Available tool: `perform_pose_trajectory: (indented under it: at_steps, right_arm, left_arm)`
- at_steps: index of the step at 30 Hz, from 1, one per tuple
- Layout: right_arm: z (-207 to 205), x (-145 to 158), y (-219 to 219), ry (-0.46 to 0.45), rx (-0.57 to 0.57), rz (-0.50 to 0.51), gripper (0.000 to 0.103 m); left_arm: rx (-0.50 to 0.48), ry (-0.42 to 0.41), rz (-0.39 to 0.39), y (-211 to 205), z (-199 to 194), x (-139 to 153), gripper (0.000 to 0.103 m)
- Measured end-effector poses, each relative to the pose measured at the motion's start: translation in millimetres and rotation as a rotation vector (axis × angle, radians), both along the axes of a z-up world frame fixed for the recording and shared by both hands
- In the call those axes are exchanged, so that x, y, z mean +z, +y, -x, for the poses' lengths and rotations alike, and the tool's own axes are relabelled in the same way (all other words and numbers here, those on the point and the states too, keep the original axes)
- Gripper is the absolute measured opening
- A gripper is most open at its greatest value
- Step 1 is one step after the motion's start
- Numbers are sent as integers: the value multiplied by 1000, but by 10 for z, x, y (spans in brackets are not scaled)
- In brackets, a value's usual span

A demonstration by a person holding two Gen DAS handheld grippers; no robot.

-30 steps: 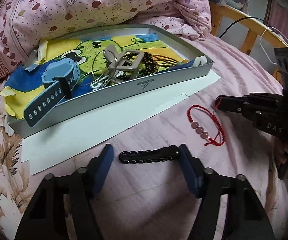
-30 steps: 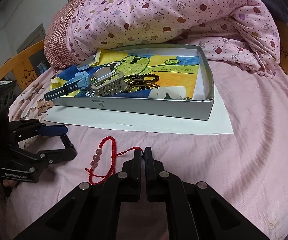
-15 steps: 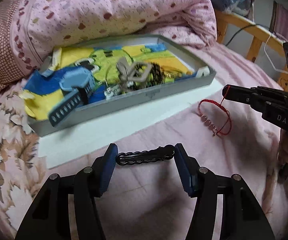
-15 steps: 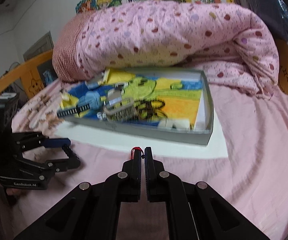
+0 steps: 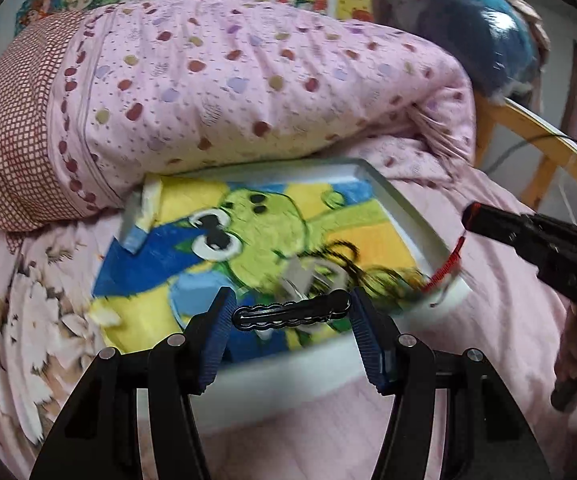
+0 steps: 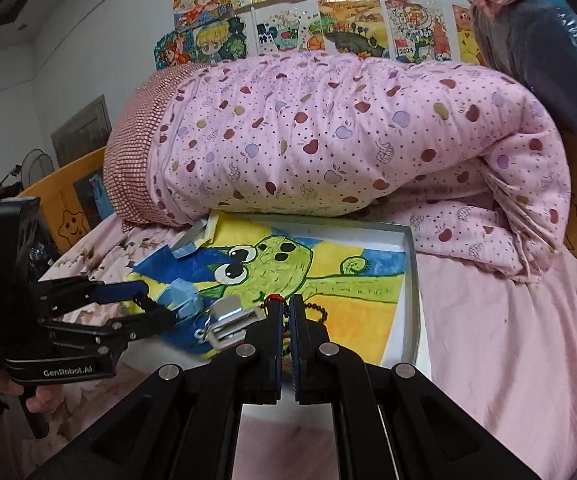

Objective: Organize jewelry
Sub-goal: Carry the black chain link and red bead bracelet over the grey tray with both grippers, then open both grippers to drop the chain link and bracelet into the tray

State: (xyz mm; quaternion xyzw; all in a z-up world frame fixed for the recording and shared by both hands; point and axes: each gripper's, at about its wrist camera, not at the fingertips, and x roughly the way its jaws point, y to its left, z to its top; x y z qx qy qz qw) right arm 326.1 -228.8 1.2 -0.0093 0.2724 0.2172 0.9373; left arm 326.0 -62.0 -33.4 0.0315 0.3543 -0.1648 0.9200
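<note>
My left gripper [image 5: 290, 307] is shut on a black scalloped hair clip [image 5: 288, 315], gripped end to end between its blue pads and held above the near edge of the tray. A red cord bracelet [image 5: 446, 266] dangles from the shut tips of my right gripper [image 5: 470, 216] over the tray's right corner. In the right wrist view only a red bit of that bracelet [image 6: 274, 298] shows at the right gripper [image 6: 286, 306]. The grey tray [image 6: 412, 264], lined with a frog drawing, holds a blue watch [image 6: 184, 298], a silver metal piece [image 6: 228, 316] and a black bead chain [image 6: 318, 308].
A rolled pink spotted quilt [image 5: 248, 92] lies against the tray's far side. White paper [image 5: 288, 376] sticks out under the tray on the pink sheet. A wooden bed rail [image 5: 544, 152] runs at the right, and drawings [image 6: 328, 20] hang on the wall.
Both grippers have risen off the sheet with their items and moved forward over the tray. The red bracelet left the bed and now hangs from the right gripper.
</note>
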Motion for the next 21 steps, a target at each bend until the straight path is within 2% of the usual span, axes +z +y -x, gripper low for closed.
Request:
perform_pose_trajectory:
  at_steps: [7, 13, 21]
  right_arm:
    - [-215, -189, 45, 56, -36, -6, 4]
    - [-274, -369, 21, 113, -57, -10, 4]
    - [-295, -395, -13, 144, -82, -17, 4]
  left_arm:
    - [80, 75, -17, 110, -413, -165, 52]
    - [100, 121, -30, 124, -499, -286, 52]
    - [109, 162, -5, 109, -554, -313, 52]
